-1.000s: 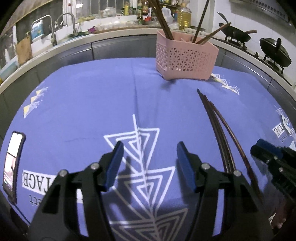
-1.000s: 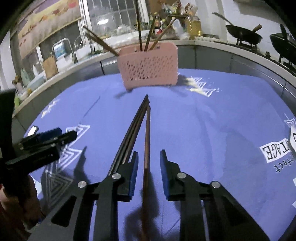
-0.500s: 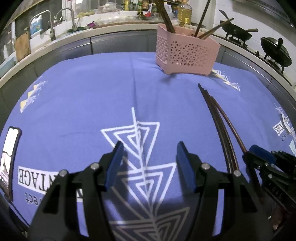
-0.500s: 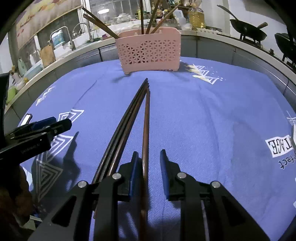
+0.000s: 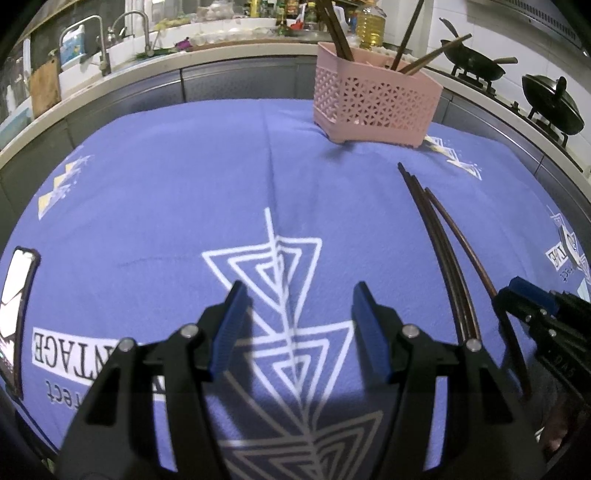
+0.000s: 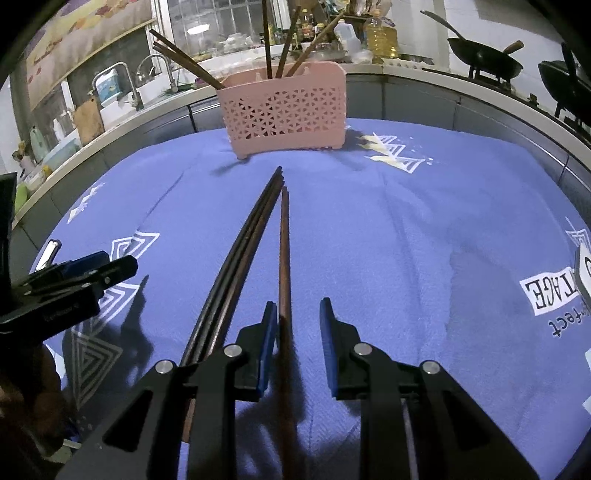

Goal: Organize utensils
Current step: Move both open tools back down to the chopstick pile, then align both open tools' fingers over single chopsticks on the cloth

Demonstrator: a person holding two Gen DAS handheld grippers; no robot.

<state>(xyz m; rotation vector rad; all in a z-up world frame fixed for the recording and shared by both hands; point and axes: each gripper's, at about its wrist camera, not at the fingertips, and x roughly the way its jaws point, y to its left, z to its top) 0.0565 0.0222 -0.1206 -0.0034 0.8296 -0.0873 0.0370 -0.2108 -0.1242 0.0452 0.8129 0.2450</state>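
Observation:
A pink lattice basket (image 6: 284, 110) stands at the far side of the blue cloth with several chopsticks upright in it. A bundle of dark chopsticks (image 6: 243, 251) lies on the cloth, pointing at the basket. A single brown chopstick (image 6: 284, 251) lies just right of the bundle. My right gripper (image 6: 298, 302) is open and straddles the near part of that single chopstick, which runs close to the left pad without being pinched. My left gripper (image 5: 299, 288) is open over the cloth's white triangle print with nothing between its fingers. The bundle (image 5: 439, 240) lies to its right.
A phone (image 5: 14, 295) lies at the cloth's left edge and a white card (image 6: 585, 273) at its right edge. Behind the table runs a counter with a sink tap (image 5: 99, 44), bottles (image 5: 371, 22) and two woks (image 5: 476, 61).
Both views have shifted only slightly. The single chopstick now sits closer to the right gripper's left pad. Neither jaw gap has changed.

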